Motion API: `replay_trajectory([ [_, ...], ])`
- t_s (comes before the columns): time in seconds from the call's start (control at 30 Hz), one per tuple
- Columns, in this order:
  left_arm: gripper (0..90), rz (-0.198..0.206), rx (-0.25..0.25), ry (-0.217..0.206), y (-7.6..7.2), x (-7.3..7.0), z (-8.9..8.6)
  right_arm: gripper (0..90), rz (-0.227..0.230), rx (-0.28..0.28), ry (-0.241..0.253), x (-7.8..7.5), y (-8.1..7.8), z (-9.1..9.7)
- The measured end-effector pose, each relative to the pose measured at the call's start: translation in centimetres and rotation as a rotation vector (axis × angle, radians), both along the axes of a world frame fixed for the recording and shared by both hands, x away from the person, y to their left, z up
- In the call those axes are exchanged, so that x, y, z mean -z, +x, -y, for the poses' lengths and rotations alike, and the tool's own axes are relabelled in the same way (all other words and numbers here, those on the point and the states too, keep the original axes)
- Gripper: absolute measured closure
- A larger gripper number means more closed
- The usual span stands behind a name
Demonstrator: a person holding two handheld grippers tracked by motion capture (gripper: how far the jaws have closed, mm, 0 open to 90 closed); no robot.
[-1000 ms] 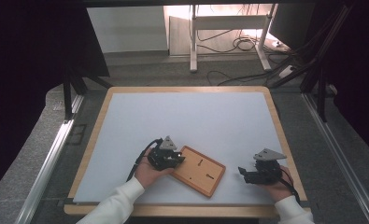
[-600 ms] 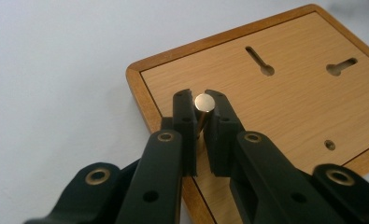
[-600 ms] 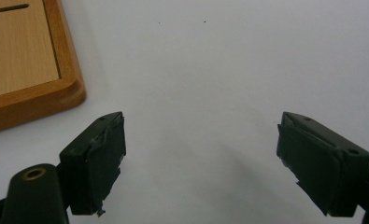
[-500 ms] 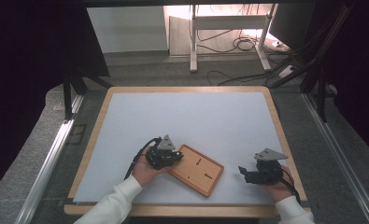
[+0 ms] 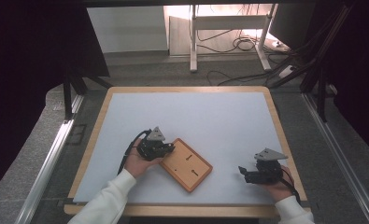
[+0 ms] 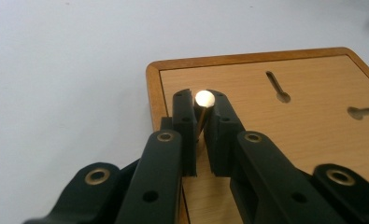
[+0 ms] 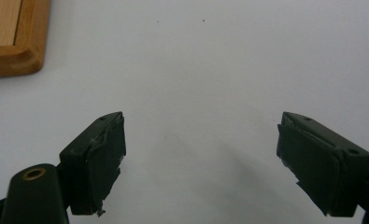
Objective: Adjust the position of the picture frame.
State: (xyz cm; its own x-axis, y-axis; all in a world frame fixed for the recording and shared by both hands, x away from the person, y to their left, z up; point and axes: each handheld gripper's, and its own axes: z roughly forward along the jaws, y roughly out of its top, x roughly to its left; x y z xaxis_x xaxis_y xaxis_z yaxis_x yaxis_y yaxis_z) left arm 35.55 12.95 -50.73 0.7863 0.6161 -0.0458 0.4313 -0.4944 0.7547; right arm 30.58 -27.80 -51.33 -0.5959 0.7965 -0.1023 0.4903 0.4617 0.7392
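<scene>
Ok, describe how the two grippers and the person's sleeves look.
Both the left gripper and the right gripper are black, each topped by a grey three-cornered plate and trailing a black cable. Up close, the jaws are blocky black pads on arms with brass-ringed holes. The person wears white sleeves.

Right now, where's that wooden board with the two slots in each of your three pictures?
High view: the wooden board lies low and centre on the white table, tilted.
Left gripper view: it spreads right of centre, under the left gripper.
Right gripper view: its corner sits top left.
Shared landmark: the board's raised rounded rim.
</scene>
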Motion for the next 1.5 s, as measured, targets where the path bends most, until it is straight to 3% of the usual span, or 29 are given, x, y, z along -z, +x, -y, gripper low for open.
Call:
replay_trajectory([
  [0.3, 84.6, -0.031, -0.019, -0.003, 1.3, 0.7, -0.1, 15.9, -0.006, 0.001, -0.005, 0.1, 0.0, -0.1],
  [0.73, 84.3, -0.039, -0.031, -0.019, 1.5, 1.4, -0.2, 15.9, -0.005, 0.002, -0.004, 0.1, 0.0, -0.2],
  [0.83, 83.0, -0.054, -0.033, -0.043, 1.6, 1.4, -0.4, 15.9, -0.006, 0.002, -0.005, 0.1, 0.0, -0.3],
  [0.9, 74.2, -0.057, -0.047, -0.068, 1.5, 1.4, -0.6, 15.9, -0.002, 0.002, -0.005, 0.1, -0.1, -0.3],
  [0.93, 63.7, -0.047, -0.055, -0.066, 1.4, 1.3, -0.7, 15.9, -0.001, 0.001, -0.003, 0.1, -0.1, -0.3],
  [1.0, 58.9, -0.028, -0.076, -0.053, 1.1, 1.2, -0.8, 15.9, -0.001, 0.000, -0.002, 0.1, -0.1, -0.3],
  [1.1, 41.8, -0.023, -0.102, -0.044, 0.5, 1.1, -1.3, 15.9, 0.000, 0.000, 0.000, 0.1, -0.1, -0.4],
  [1.23, 35.5, -0.033, -0.097, -0.037, -0.1, 1.0, -1.8, 16.2, 0.001, -0.003, 0.003, 0.0, -0.1, -0.5],
  [1.5, 32.4, -0.048, -0.093, -0.055, -0.8, 0.4, -2.7, 18.9, 0.002, -0.015, 0.006, 0.0, -0.1, -0.8],
])
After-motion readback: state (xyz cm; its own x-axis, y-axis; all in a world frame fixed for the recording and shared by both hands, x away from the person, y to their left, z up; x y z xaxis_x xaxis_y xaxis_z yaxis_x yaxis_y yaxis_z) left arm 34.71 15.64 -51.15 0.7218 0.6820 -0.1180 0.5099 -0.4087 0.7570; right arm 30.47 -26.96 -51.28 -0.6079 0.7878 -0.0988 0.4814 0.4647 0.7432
